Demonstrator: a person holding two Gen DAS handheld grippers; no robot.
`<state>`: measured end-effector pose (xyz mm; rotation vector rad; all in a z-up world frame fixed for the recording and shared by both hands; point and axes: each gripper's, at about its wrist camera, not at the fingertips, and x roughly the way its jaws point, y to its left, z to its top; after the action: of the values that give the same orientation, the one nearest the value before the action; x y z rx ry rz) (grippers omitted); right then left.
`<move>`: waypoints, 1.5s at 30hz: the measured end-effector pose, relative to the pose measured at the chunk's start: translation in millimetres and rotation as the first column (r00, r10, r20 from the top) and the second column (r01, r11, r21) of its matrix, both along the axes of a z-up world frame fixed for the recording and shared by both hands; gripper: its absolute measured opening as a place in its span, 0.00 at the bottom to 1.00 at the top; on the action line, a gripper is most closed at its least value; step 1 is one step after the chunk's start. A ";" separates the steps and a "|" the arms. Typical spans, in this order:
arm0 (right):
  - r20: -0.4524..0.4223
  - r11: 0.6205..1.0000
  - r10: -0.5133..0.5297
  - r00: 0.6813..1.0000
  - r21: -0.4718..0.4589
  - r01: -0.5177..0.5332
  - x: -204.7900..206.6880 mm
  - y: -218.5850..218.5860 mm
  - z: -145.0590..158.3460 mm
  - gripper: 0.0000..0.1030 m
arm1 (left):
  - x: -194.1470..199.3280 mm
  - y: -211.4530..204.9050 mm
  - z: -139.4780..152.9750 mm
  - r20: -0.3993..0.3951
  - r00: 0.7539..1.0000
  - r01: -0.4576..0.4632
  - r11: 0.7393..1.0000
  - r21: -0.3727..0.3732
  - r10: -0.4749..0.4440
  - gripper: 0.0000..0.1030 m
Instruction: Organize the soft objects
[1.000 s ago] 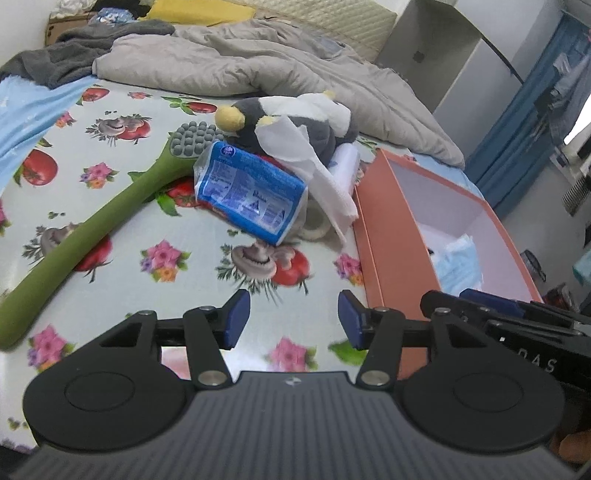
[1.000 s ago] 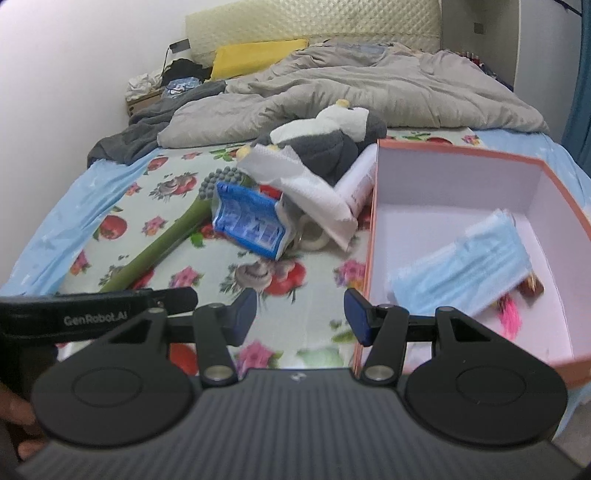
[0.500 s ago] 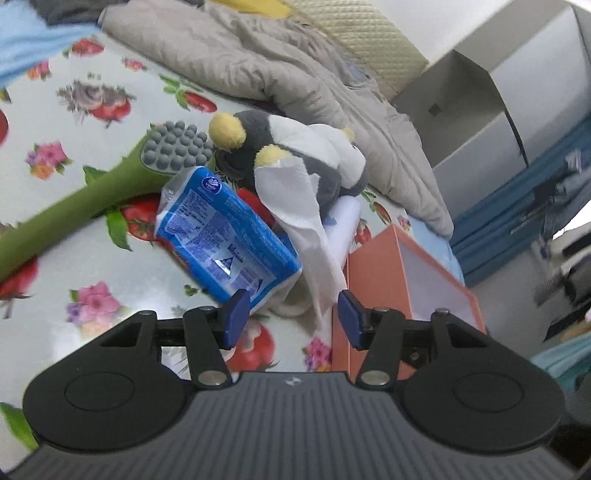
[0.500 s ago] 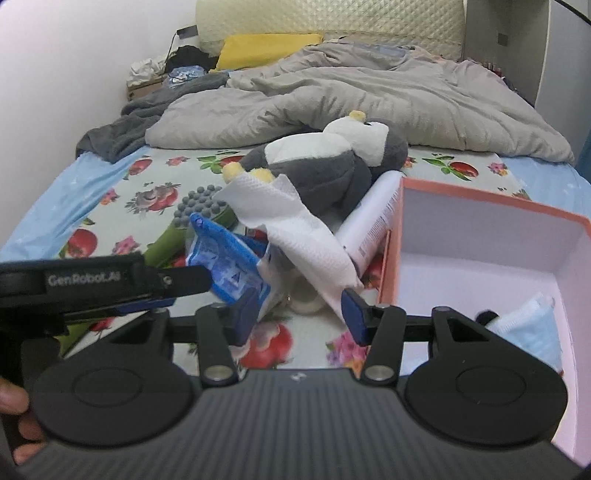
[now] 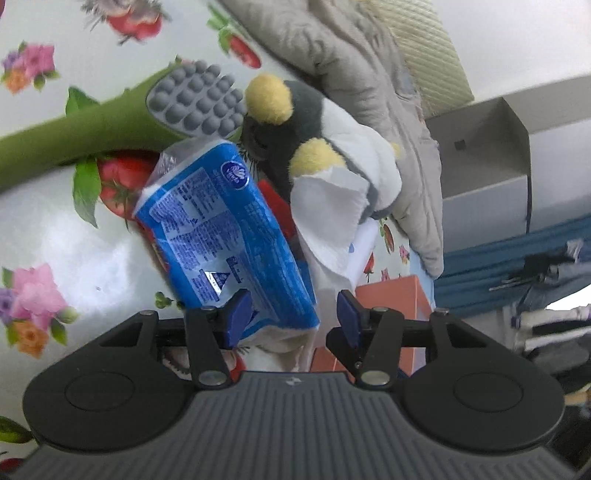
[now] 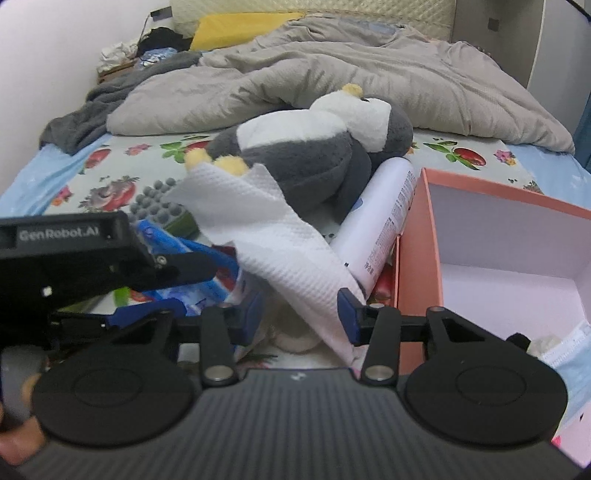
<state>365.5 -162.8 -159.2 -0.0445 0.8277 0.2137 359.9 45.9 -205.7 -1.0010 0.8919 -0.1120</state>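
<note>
A blue tissue pack [image 5: 225, 236] lies on the flowered sheet, its near end between the fingers of my open left gripper [image 5: 293, 314]. A white paper towel [image 6: 280, 240] drapes over the pack and a grey-white penguin plush [image 6: 314, 147]; its lower end hangs between the fingers of my open right gripper [image 6: 303, 314]. The plush [image 5: 314, 140] also shows in the left wrist view. An orange box [image 6: 491, 236] at the right holds a blue face mask [image 6: 576, 354]. The left gripper's body [image 6: 74, 258] reaches in from the left in the right wrist view.
A green massage stick with a grey knobbed head [image 5: 195, 99] lies left of the pack. A white bottle [image 6: 384, 236] leans between plush and box. A roll of tape [image 6: 295, 336] sits under the towel. A grey duvet [image 6: 332, 66] and yellow pillow [image 6: 240, 27] lie behind.
Both grippers have moved forward to the pile. The left one now straddles the near end of the tissue pack; the right one now straddles the paper towel's lower end. Both stay open.
</note>
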 end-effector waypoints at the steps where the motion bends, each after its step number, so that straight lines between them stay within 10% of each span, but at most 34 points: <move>1: 0.001 1.000 0.000 1.000 0.001 0.000 2.9 0.2 -1.8 0.45 | 3.3 0.0 -2.9 -0.010 1.000 -0.008 1.000 -0.011 0.008 0.55; 10: 0.002 1.000 0.009 1.000 -0.010 -0.009 17.8 8.2 -10.5 0.40 | 19.6 -7.4 -20.3 -0.045 0.999 -0.011 0.999 -0.038 0.009 0.37; 19: -0.011 0.998 0.015 1.000 0.064 -0.014 18.1 6.1 -11.1 0.07 | 17.0 -7.0 -19.0 -0.005 1.000 0.019 1.000 -0.022 -0.019 0.22; 45: 0.014 0.995 0.078 0.997 0.066 -0.078 -80.2 15.5 29.3 0.05 | -100.1 22.3 31.8 0.059 0.993 0.095 0.988 0.121 -0.102 0.09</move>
<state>285.3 -147.3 -129.9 -0.0159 0.8082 0.3141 259.8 68.1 -173.9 -0.8387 0.8787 -0.1724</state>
